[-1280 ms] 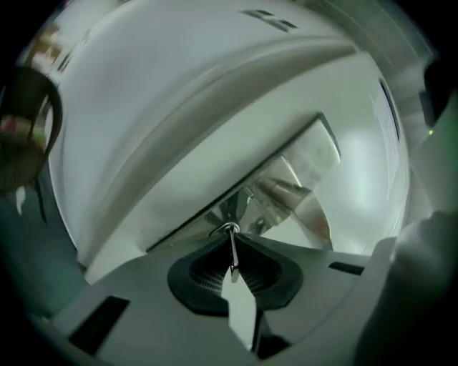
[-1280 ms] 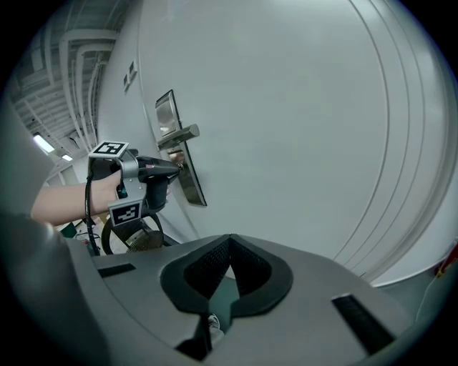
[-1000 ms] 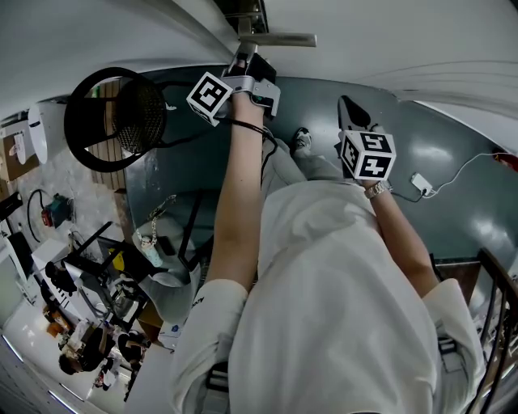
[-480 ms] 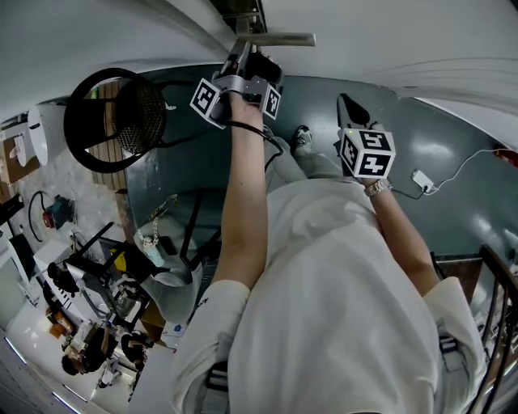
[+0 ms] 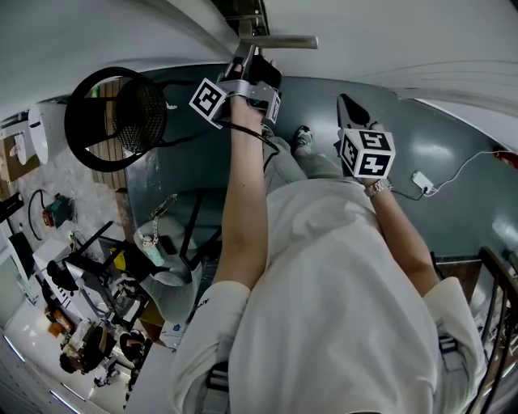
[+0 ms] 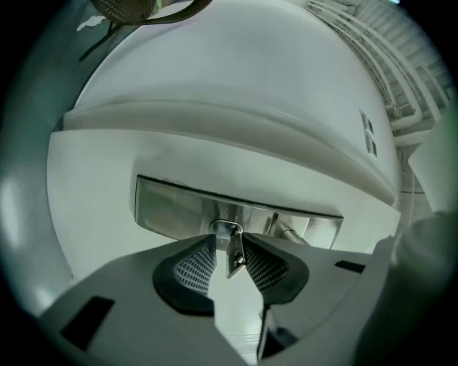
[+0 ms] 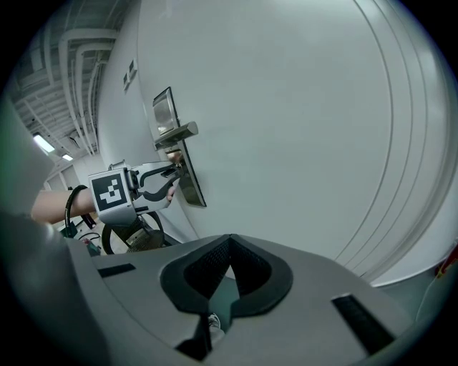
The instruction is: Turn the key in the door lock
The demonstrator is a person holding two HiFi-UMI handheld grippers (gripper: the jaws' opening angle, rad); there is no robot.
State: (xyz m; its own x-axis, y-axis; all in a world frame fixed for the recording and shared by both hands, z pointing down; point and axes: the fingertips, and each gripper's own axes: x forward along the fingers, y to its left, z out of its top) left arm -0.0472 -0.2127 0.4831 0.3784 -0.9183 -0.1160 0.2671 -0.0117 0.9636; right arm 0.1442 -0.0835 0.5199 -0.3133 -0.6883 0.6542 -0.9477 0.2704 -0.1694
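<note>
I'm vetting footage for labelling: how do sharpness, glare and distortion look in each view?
Left gripper view: heavy fisheye bend, dark corners, key sharp, mild sheen on the lock plate. Right gripper view: door evenly lit, bowed. Head view: sharp, lines curved.

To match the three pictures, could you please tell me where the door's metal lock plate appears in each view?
Head view: lock plate top centre, above the left hand-held gripper.
Left gripper view: lock plate across the centre, behind the jaws.
Right gripper view: lock plate upper left, on the white door.
Shared landmark: the left hand-held gripper at the plate; its jaws have just been opening, with the key between them.
</note>
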